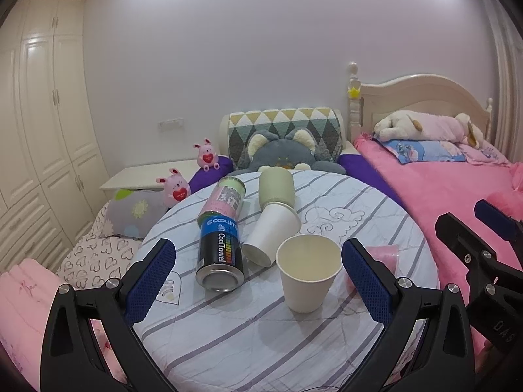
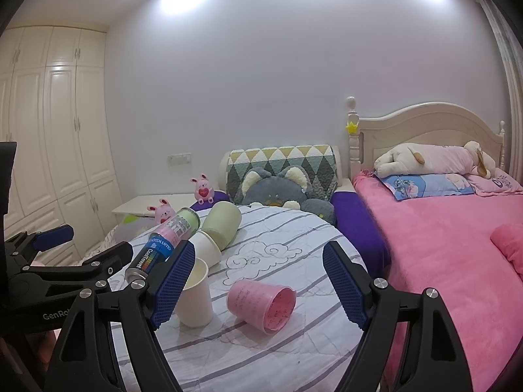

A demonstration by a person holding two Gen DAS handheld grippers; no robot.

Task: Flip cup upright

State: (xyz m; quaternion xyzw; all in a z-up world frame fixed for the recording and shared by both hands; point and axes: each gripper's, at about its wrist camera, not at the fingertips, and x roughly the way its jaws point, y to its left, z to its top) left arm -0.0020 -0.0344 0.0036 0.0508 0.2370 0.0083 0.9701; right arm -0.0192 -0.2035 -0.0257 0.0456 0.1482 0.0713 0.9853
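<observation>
A pink cup (image 2: 261,305) lies on its side on the striped round table (image 2: 278,356), mouth toward the right; in the left wrist view only its edge (image 1: 382,254) shows behind my finger. A white paper cup (image 1: 308,272) stands upright, also in the right wrist view (image 2: 196,297). Another white cup (image 1: 271,235) and a green cup (image 1: 276,186) lie on their sides. My left gripper (image 1: 258,281) is open and empty, near the upright cup. My right gripper (image 2: 258,289) is open and empty, with the pink cup between its fingers' line.
Two cans lie on the table, a black and blue one (image 1: 220,254) and a pink and green one (image 1: 225,196). A pink bed (image 2: 457,245) is to the right, plush toys (image 1: 284,153) behind the table, wardrobes (image 1: 39,114) to the left.
</observation>
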